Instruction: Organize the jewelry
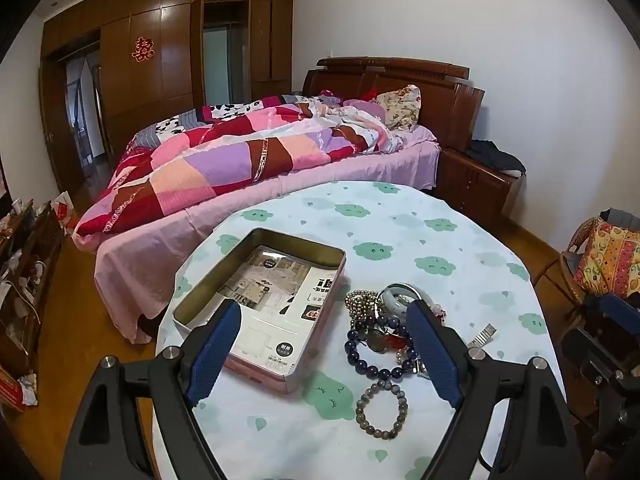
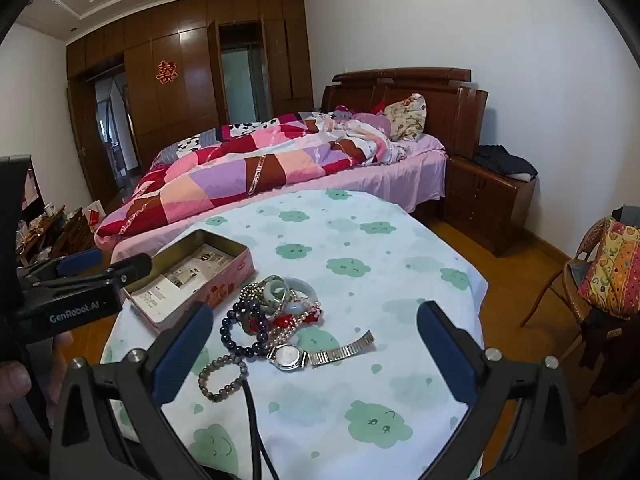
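Left wrist view: left gripper (image 1: 324, 344) fills the bottom of the frame, its blue-padded jaws spread wide with nothing pinched. Between the jaws lies a table (image 1: 400, 224) under a white cloth with green cloud prints. An open tin box (image 1: 260, 304) sits at lower centre-left, printed paper lining its bottom; the left jaw overlaps its near corner in the picture. Just right of the tin, a heap of jewelry (image 1: 380, 320): pearl-like strand, pale bangle, dark purple beads, red bits, all tangled. A grey bead bracelet (image 1: 381, 410) lies apart, nearer the camera, at bottom centre. A metal watch strap end (image 1: 484, 334) pokes out past the right jaw. Bed (image 1: 240, 160) with patchwork quilt across the middle of the frame; wooden wardrobe wall at upper left.

Right wrist view: right gripper (image 2: 316, 348) at the bottom, jaws spread wide, holding nothing. Jewelry heap sits centre frame, just right of the tin box, which lies at centre-left. A wristwatch (image 2: 290, 356) with metal band lies flat at the heap's near edge, band stretching to the right. Grey bead bracelet at lower left of the heap, beside the left jaw. Left gripper enters from the left edge, a person's fingers (image 2: 14, 376) under it. Chair (image 2: 592, 280) with coloured cloth at far right.
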A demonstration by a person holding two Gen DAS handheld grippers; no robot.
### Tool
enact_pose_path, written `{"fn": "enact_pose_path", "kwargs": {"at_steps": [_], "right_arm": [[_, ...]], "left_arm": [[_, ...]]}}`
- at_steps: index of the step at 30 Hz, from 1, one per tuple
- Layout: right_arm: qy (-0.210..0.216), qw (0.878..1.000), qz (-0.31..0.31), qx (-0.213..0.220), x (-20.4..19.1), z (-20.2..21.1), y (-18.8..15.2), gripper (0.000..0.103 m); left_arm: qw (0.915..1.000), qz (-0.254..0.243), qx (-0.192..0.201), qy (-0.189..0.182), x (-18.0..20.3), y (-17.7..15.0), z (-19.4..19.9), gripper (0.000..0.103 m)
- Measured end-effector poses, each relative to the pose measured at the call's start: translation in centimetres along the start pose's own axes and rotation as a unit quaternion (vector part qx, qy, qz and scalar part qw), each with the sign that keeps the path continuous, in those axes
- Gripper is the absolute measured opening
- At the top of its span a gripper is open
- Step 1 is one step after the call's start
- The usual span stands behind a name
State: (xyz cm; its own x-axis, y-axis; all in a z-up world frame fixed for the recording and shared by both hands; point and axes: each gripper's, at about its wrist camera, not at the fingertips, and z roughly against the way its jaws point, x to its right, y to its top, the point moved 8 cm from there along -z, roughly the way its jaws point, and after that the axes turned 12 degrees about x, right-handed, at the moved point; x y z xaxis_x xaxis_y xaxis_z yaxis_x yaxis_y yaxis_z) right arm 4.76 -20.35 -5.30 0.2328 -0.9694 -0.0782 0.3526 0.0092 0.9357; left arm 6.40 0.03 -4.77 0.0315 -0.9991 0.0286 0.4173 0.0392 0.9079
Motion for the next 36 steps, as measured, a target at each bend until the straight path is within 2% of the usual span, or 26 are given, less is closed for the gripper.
{"fn": "enact_pose_path", "kwargs": {"at_steps": [36], "right_arm": [[0.003,1.0,-0.007,-0.004,0.26,-0.14,-0.28,0.103]], "left_arm": [[0.9999,0.003,0.001,0.013,-0.59,-0.02,-0.28,0.085]]}}
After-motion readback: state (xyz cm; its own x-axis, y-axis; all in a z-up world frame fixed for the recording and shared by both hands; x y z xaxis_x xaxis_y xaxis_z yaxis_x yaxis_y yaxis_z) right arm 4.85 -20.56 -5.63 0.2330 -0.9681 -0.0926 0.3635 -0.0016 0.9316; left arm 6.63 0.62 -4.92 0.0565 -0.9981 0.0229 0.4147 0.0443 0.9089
